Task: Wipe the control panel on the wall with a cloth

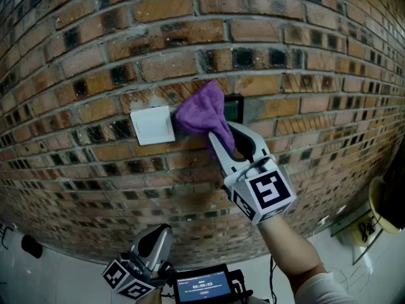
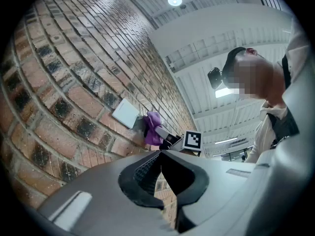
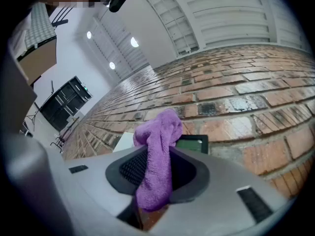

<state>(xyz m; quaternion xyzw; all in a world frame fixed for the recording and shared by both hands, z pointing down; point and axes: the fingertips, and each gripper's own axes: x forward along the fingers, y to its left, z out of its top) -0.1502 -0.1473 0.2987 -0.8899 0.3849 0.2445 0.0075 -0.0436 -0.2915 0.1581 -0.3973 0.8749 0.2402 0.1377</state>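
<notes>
While right hand-held gripper clamps cloth, panel mostly hidden, left hand-held gripper closed.

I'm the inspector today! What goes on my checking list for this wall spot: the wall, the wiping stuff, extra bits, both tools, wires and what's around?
Surface: brick wall, upright, with patchy mortar.
Job's things: purple cloth held up at the wall, over the left part of the dark control panel; the panel's green screen shows in the right gripper view.
Clutter: white plate on the wall just left of the cloth; small screen device low in the head view.
Grippers: right tool shut on the purple cloth; left tool held low, jaws together, nothing between them.
Cables: nothing seen.
Surroundings: white ribbed ceiling with lights; pale floor below the wall.
</notes>
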